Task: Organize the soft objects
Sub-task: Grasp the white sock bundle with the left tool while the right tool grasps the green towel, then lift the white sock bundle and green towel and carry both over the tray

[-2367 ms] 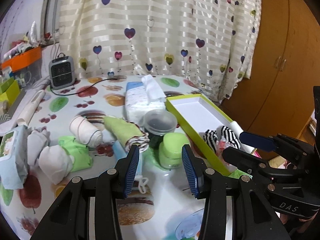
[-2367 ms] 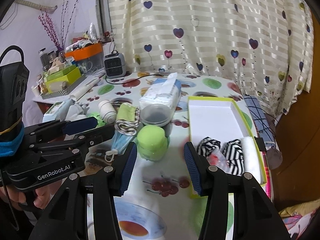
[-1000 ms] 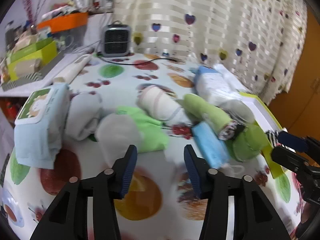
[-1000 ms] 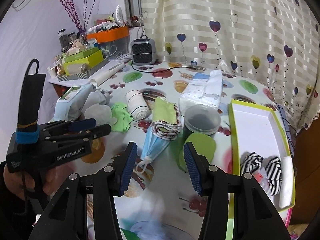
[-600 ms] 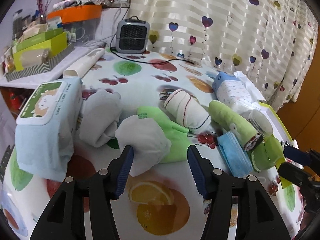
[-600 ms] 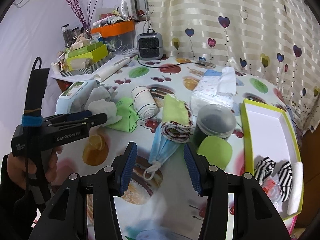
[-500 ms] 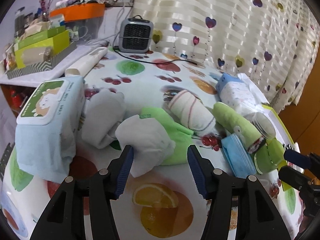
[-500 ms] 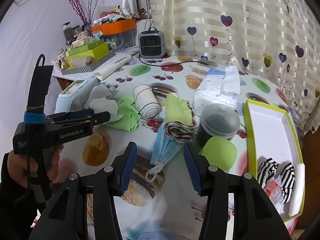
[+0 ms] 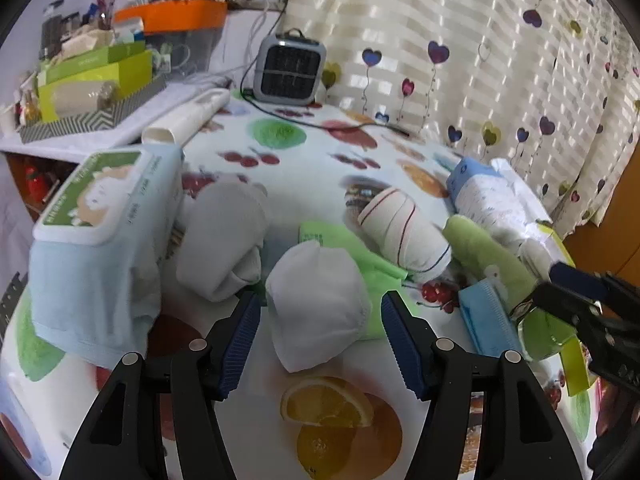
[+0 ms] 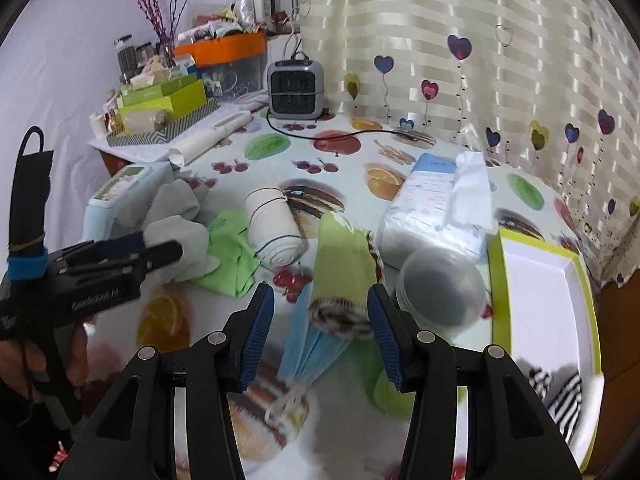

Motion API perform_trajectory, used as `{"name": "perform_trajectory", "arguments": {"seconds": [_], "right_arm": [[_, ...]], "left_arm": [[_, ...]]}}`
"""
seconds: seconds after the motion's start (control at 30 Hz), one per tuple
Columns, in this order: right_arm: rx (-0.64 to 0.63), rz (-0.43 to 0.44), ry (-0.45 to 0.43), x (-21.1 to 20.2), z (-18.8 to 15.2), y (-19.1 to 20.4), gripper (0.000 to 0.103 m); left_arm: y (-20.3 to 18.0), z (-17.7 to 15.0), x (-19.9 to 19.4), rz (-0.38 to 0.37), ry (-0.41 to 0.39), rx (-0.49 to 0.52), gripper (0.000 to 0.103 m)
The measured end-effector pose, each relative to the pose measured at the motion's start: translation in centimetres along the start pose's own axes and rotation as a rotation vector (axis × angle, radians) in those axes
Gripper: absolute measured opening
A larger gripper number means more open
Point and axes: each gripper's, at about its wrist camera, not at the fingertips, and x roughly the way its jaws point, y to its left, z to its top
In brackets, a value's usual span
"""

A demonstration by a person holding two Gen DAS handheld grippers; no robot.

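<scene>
Right now the white sock bundle (image 9: 318, 300) lies on the table dead ahead of the left gripper (image 9: 320, 336), between its 2 spread, empty jaws with its long axis running away from them, while the right gripper (image 10: 320, 330), also unclenched, hovers farther off.

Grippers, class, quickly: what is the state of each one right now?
Left gripper: open wide, holding nothing; a white sock lies between its fingers.
Right gripper: open, holding nothing; it sits over the rolled green sock.

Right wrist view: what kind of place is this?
Probably a room in a home: heart-print curtain, fruit-print tablecloth, small heater, cluttered side shelf.
</scene>
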Motion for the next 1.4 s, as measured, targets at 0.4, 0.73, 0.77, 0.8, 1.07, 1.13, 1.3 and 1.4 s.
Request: {"name": "perform_trajectory", "arguments": {"seconds": [0.4, 0.73, 0.77, 0.8, 1.07, 1.13, 1.3, 1.4], "right_arm": [[-0.064, -0.091, 0.133, 5.7, 2.0, 0.0, 0.05], [-0.108, -0.114, 0.109, 4.9, 2.3, 1.1, 0.02], [-0.111, -0.115, 0.098, 4.5, 2.3, 1.3, 0.02], [-0.113, -0.117, 0.089, 4.1, 2.3, 1.3, 0.02], [-0.135, -0.117, 0.008, 1.3, 2.5, 2.3, 0.02], [-0.139, -0.112, -0.005, 0.6, 2.5, 2.6, 0.02], [-0.14, -0.099, -0.027, -0.5, 2.3, 3.0, 0.02], [-0.138, -0.092, -0.037, -1.1, 2.1, 3.2, 0.02]], "left_arm": [[0.5, -0.2, 1.9, -0.005, 0.038, -0.008, 0.058], [0.1, -0.3, 1.5, -0.005, 0.028, 0.008, 0.033], [0.1, -0.3, 1.3, -0.003, 0.024, 0.008, 0.033], [0.1, -0.3, 1.1, -0.002, 0.019, 0.008, 0.032], [-0.2, -0.1, -0.9, 0.008, -0.021, 0.011, 0.032], [-0.3, -0.1, -1.4, 0.007, -0.029, 0.014, 0.032], [-0.7, -0.1, -2.4, 0.0, -0.045, 0.02, 0.032], [-0.8, -0.2, -3.1, -0.009, -0.057, 0.022, 0.031]]}}
